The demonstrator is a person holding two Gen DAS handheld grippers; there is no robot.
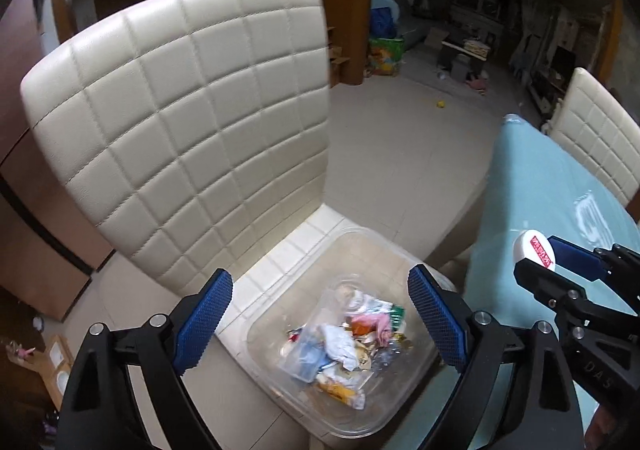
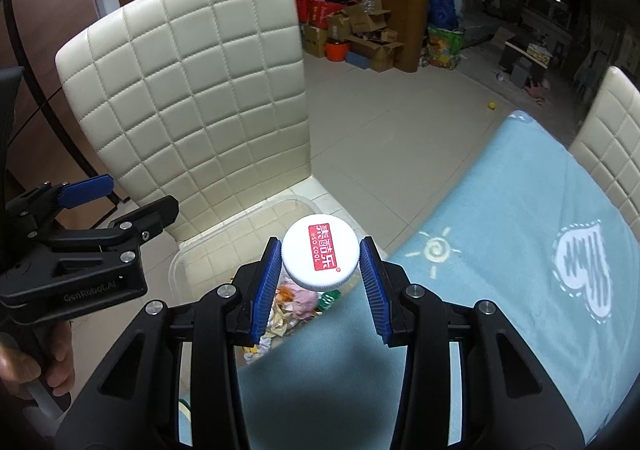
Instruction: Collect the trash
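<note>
Right gripper (image 2: 320, 262) clamped on white cap (image 2: 320, 256), hanging just over clear bin's (image 2: 176, 270) near edge. Best nudged further forward above trash pile (image 1: 340, 346) before letting go, so no bounce off the rim. Left gripper (image 1: 320, 318) spread wide, empty, above bin on cream chair (image 1: 192, 122).

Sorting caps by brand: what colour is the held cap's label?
Red with white lettering on the white cap; clearest in the right wrist view.

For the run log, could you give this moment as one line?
right gripper: shut on white cap | left gripper: open above clear bin | bin: on chair, holds trash
</note>
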